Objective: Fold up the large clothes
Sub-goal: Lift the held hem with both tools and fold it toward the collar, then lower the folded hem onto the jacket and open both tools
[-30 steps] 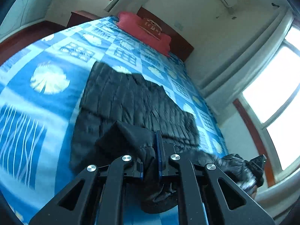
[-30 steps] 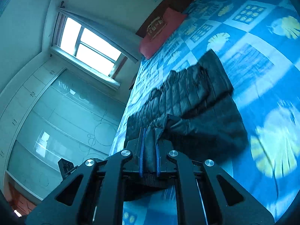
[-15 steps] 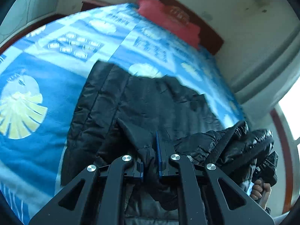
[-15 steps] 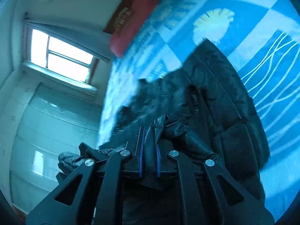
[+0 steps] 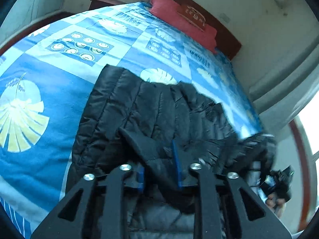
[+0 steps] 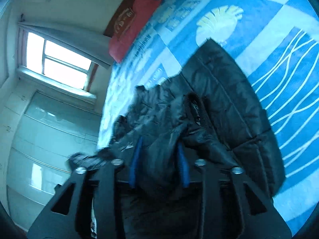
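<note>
Mid-fold: black jacket (image 5: 139, 107) flat on blue bedspread (image 5: 49, 83), near hem lifted and doubled over. Left gripper (image 5: 159, 171) parted partway, hem slack between pads; right gripper (image 6: 157, 159) likewise, fabric bunched inside. Next, judged: full release, withdrawal without dragging cloth, then smoothing

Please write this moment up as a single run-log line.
left gripper: fabric between pads, wider | right gripper: fabric between pads, wider | black jacket: near edge carried over body | bed: beneath
</note>
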